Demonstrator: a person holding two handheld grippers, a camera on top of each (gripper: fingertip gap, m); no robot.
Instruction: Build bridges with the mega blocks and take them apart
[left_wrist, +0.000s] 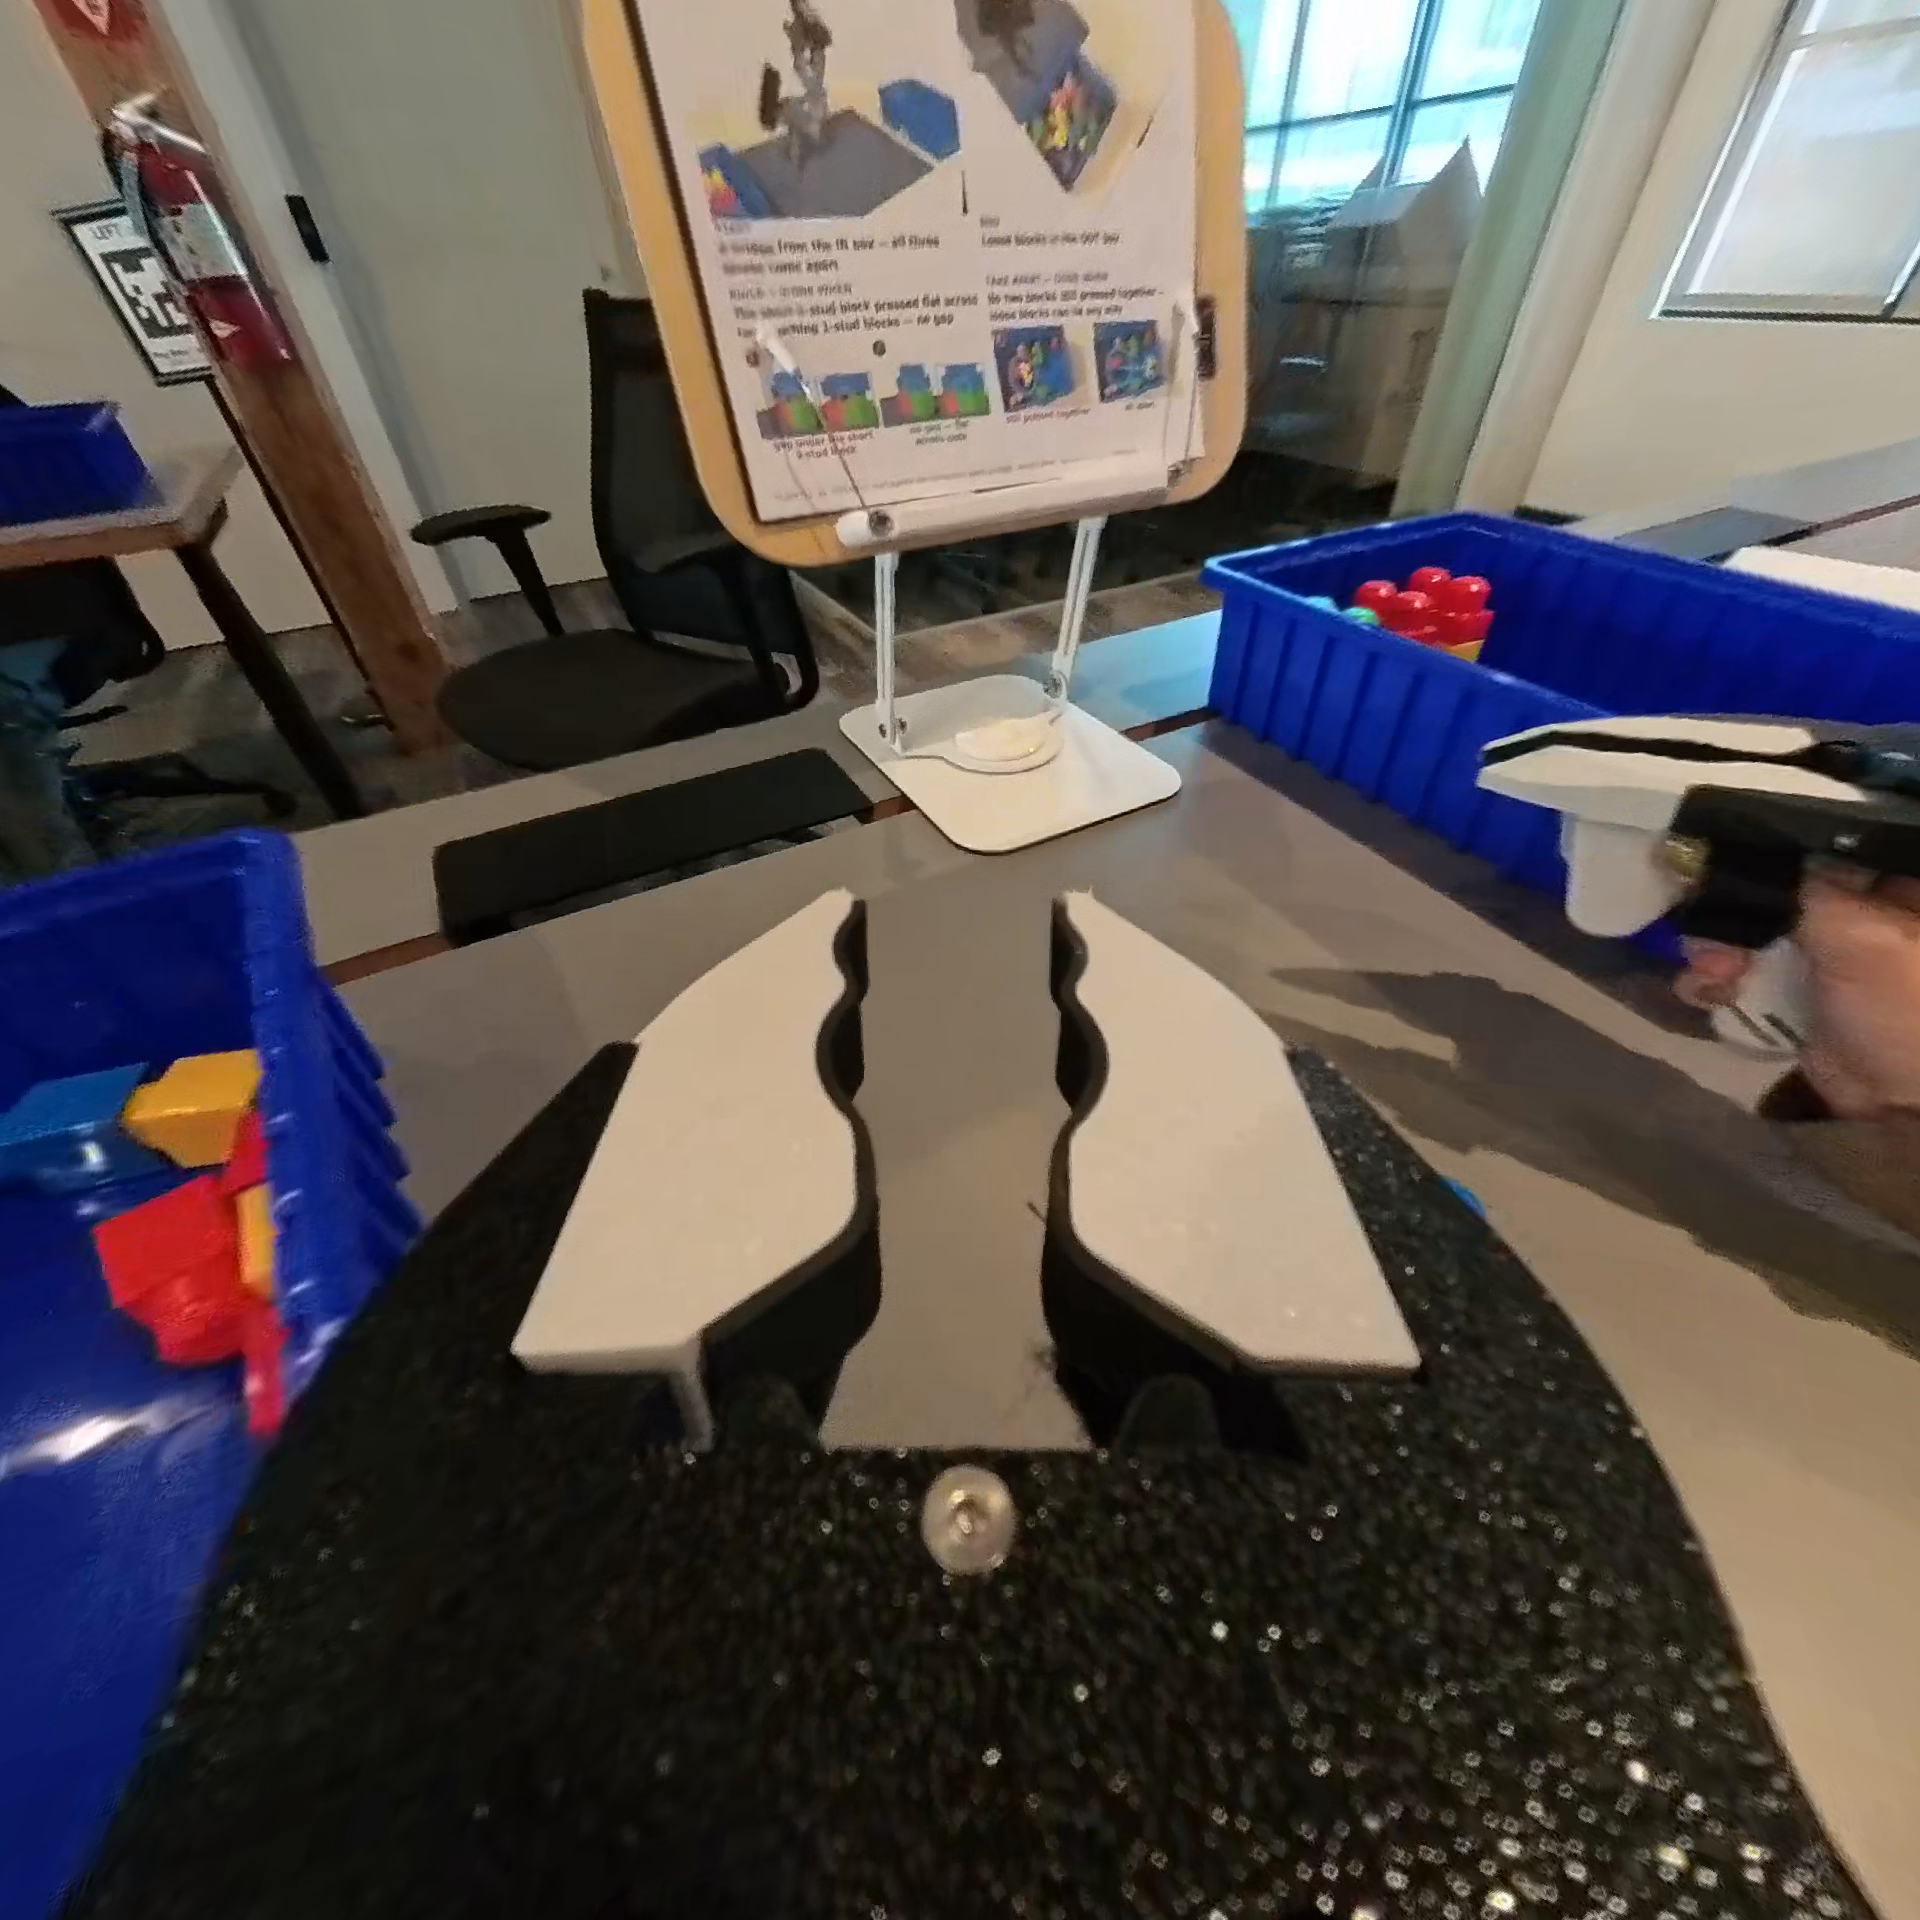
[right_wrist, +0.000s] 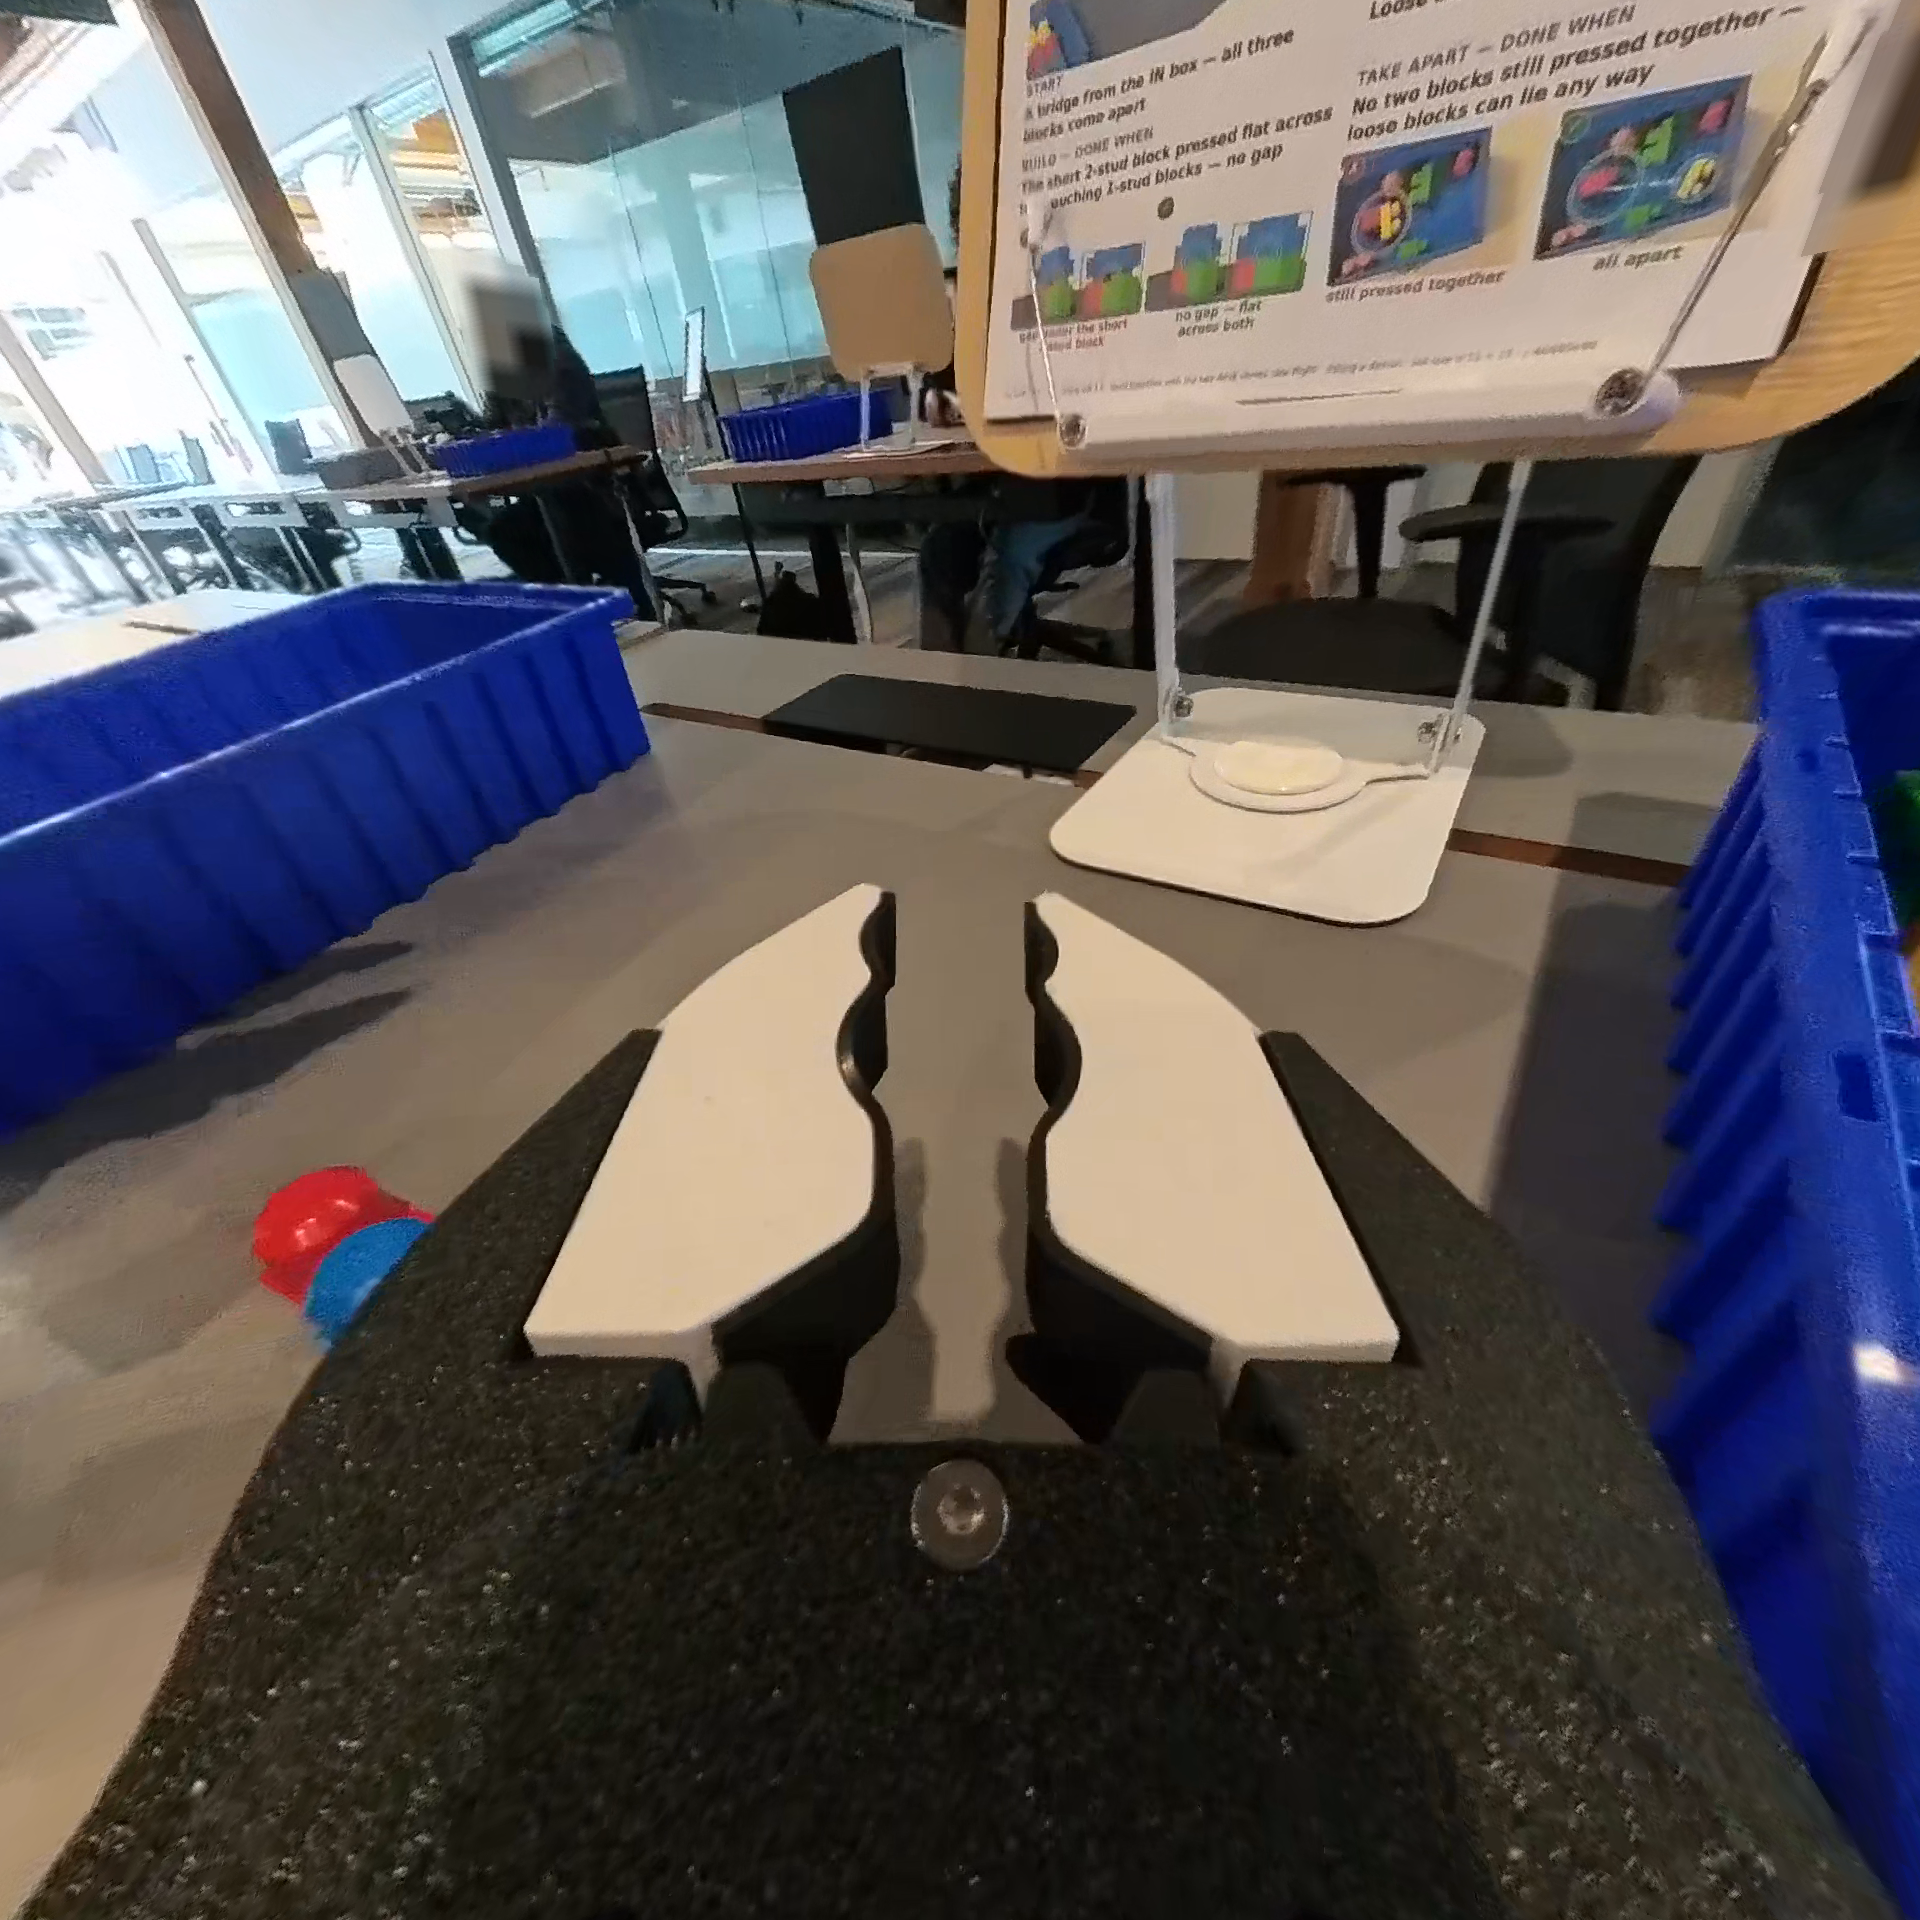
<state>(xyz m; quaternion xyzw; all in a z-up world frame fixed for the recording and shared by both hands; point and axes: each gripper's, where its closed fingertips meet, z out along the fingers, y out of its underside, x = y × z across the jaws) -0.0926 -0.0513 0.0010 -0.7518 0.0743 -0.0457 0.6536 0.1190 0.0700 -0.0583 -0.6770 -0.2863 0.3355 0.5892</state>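
My left gripper (left_wrist: 961, 914) is open and empty above the bare grey table (left_wrist: 1195, 935). My right gripper (right_wrist: 958, 914) is open and empty, also over the table. It also shows side-on at the right of the left wrist view (left_wrist: 1507, 764), held by a hand. A red block and a blue block (right_wrist: 332, 1247) lie together on the table just left of my right gripper's body, partly hidden by it. Loose red, yellow and blue blocks (left_wrist: 187, 1174) lie in the blue bin (left_wrist: 312, 1039) at my left. Red blocks (left_wrist: 1423, 603) sit in the blue bin (left_wrist: 1351, 707) at the right.
An instruction sheet on a wooden board stands on a white stand (left_wrist: 1008, 769) at the table's far middle. A black pad (left_wrist: 644, 831) lies left of it. In the right wrist view one blue bin (right_wrist: 312, 727) is at the left and another (right_wrist: 1818, 1039) close on the right. Chairs and desks stand behind. Some 25 cm of space lies between my two pairs of fingers.
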